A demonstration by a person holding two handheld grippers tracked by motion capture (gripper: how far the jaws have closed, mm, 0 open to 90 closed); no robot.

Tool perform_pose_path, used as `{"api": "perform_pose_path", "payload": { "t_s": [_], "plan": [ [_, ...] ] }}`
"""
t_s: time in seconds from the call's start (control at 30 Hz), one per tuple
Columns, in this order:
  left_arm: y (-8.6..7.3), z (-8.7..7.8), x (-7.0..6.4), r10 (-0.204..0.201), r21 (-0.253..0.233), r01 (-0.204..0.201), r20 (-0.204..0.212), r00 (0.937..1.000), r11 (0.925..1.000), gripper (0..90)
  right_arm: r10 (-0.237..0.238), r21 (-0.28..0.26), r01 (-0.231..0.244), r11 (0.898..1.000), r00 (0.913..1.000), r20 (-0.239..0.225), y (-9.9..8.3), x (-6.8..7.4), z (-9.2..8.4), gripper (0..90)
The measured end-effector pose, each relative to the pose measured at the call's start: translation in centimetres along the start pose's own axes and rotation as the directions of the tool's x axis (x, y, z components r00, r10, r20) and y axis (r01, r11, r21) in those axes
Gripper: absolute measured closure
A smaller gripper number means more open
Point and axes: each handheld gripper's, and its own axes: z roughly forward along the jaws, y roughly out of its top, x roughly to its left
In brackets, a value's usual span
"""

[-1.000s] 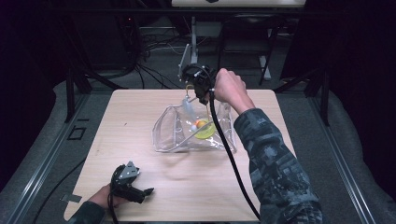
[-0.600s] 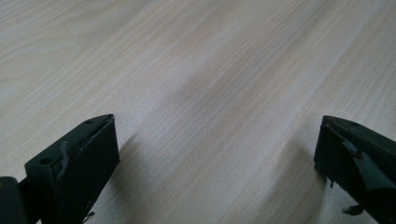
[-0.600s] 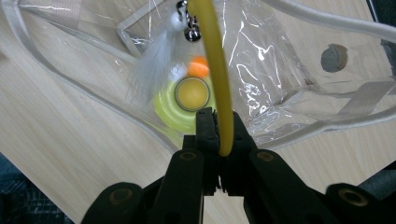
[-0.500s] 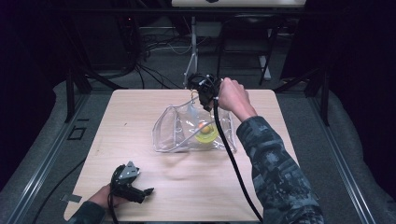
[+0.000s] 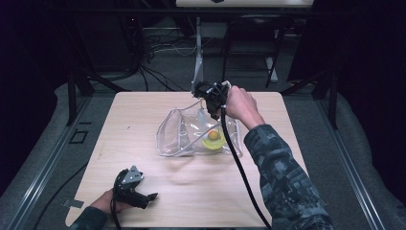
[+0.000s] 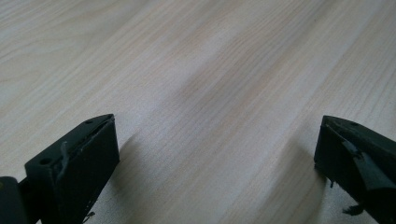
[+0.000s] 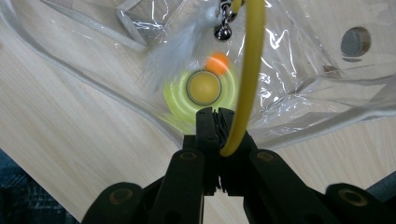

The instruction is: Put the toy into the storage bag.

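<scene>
Clear plastic forms the pouch (image 5: 191,134) lying near the table's (image 5: 143,115) centre, slightly toward one o'clock. Our right gripper (image 7: 215,122) hangs over its far edge, jaws squeezed together on a yellow rod (image 7: 250,70) that runs up from them in the right gripper view; a small bell (image 7: 223,31) and a white feather (image 7: 173,51) dangle at its end inside the pouch. Beneath them a yellow-green ring toy (image 5: 213,140) with an orange ball (image 7: 217,63) rests on the pouch floor. Our left gripper (image 5: 143,196) sits at seven o'clock on bare wood, jaws spread wide, holding nothing.
</scene>
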Motion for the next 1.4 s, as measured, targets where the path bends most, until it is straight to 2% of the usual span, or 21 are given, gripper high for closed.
{"api": "perform_pose_path", "payload": {
  "t_s": [0.8, 0.93, 1.07, 1.23, 1.4],
  "plan": [
    [0.0, 0.0, 0.0, 0.000, 0.000, 0.000, 0.001, 1.0000, 1.0000, 0.0, 0.010, 0.074, -0.012, 0.997, 0.9995, 0.029, 1.0, 0.4, 2.2, 87.4],
    [0.0, 0.0, 0.0, 0.001, 0.001, -0.001, 0.001, 1.0000, 1.0000, 0.0, 0.014, 0.074, -0.016, 0.997, 0.9992, 0.039, 1.0, 0.5, 2.0, 83.6],
    [0.0, 0.0, 0.0, 0.000, 0.000, 0.000, 0.001, 1.0000, 1.0000, 0.0, 0.028, 0.028, -0.029, 0.999, 0.9989, 0.037, 0.7, 0.5, 1.0, 79.1],
    [0.0, 0.0, 0.0, 0.001, 0.000, -0.001, 0.001, 1.0000, 1.0000, 0.0, 0.038, -0.002, -0.038, 0.999, 0.9986, 0.036, 0.3, 0.4, 0.0, 73.5],
    [0.0, 0.0, 0.0, 0.001, 0.000, -0.001, 0.001, 1.0000, 1.0000, 0.0, 0.051, -0.048, -0.051, 0.998, 0.9987, -0.004, -0.4, 0.4, -1.2, 62.5]
  ]
}}
